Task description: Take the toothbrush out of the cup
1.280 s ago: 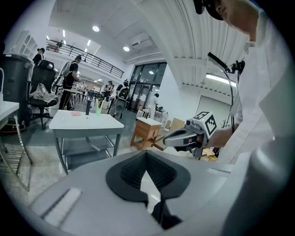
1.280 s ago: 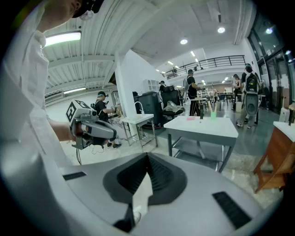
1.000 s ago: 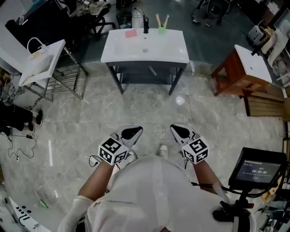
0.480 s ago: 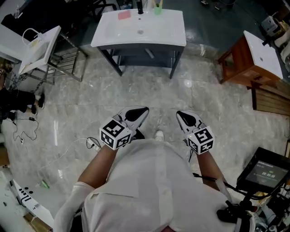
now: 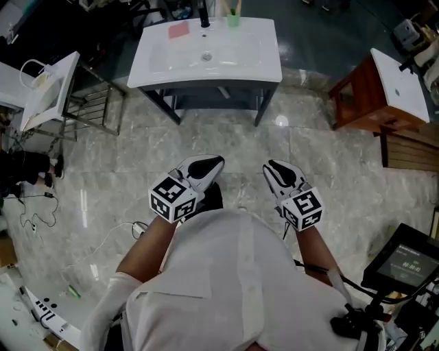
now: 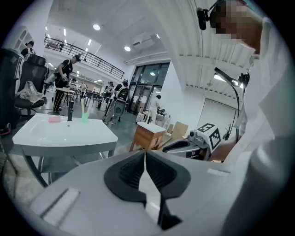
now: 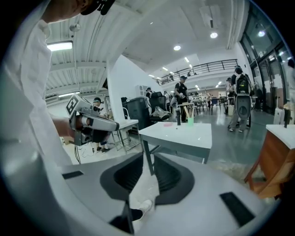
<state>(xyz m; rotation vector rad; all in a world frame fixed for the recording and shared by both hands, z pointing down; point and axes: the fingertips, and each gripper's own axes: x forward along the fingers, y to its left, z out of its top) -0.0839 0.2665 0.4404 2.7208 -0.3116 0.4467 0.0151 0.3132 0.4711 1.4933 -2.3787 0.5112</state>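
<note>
While a person in a white shirt (image 5: 233, 288) holds both tools out low over a pale marble floor (image 5: 123, 158), the left gripper (image 5: 217, 162) has its jaws pressed together with nothing between them. Its own view shows the two dark pads meeting in a single line. The right gripper (image 5: 271, 166), just beside it, has just been opening its jaws. They stand a narrow slit apart on nothing, and only floor and a white shoe (image 7: 144, 207) show through the gap. Each tool carries its marker cube at the rear, close to the person's forearms.

Both grippers point towards a white washbasin stand (image 5: 264, 65), well apart from them across the floor. The green cup (image 5: 234, 19) stands at the far edge of the basin top, with the toothbrush (image 6: 83, 109) upright inside it, untouched by either tool. A black tap (image 5: 204, 15) rises just beside the cup, and a pink pad (image 5: 179, 29) lies beyond the tap on the same edge.

Off to the right of the stand is a wooden cabinet (image 5: 357, 103) with a white top. Other people stand at work tables in the background of both gripper views.
</note>
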